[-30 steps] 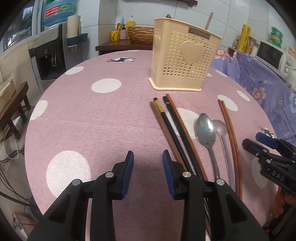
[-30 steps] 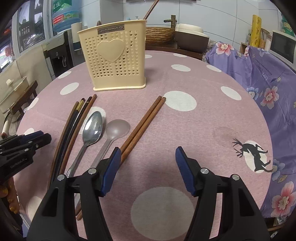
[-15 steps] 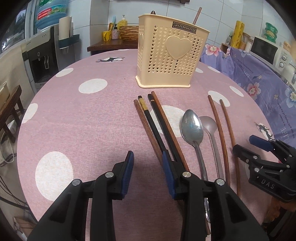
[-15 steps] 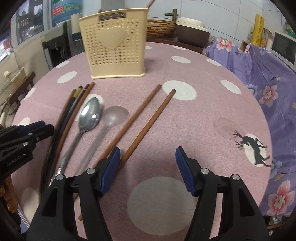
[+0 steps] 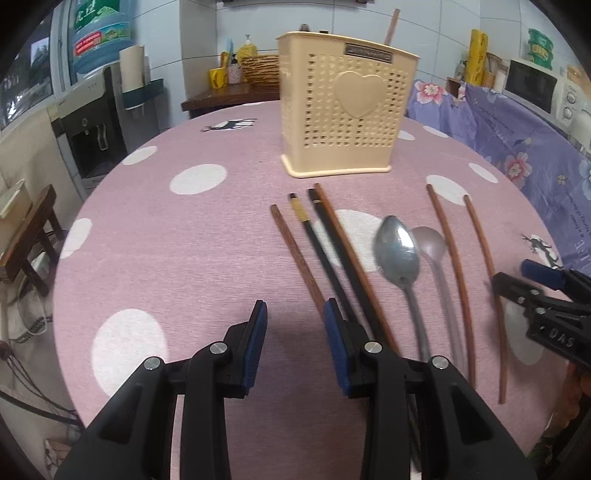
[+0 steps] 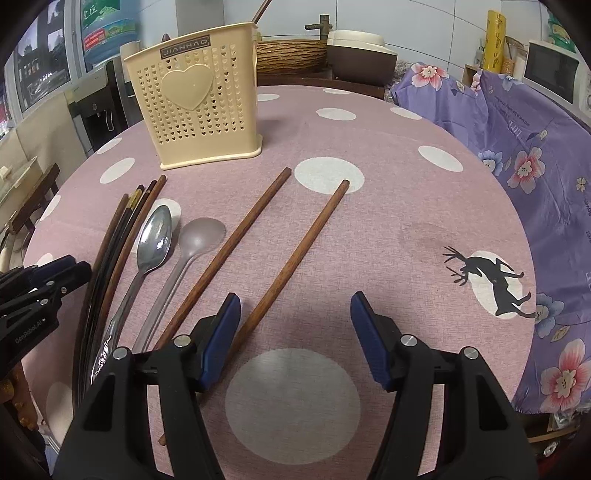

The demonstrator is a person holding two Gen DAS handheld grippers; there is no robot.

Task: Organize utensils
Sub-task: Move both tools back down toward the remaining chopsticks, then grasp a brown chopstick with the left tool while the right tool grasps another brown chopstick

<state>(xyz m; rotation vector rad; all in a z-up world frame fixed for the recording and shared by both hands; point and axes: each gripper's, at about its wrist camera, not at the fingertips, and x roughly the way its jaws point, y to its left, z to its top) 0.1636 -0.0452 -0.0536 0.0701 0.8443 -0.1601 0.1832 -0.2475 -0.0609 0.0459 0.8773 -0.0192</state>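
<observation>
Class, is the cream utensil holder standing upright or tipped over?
Upright: the holder sits flat on its base on the table, opening facing up.

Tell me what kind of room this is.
Probably a home kitchen or dining area: a microwave by the tiled wall, a water dispenser with its big bottle, and a utensil holder on a cloth-covered round table.

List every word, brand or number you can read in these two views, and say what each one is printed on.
"JIANHAO": dark nameplate on the cream utensil holder.
"GenRobot.AI": side of the left gripper, seen from the right wrist.
"DAS": on the right gripper, seen upside down from the left wrist.
Water jug label, purple cloth print: too blurred to read.
</observation>
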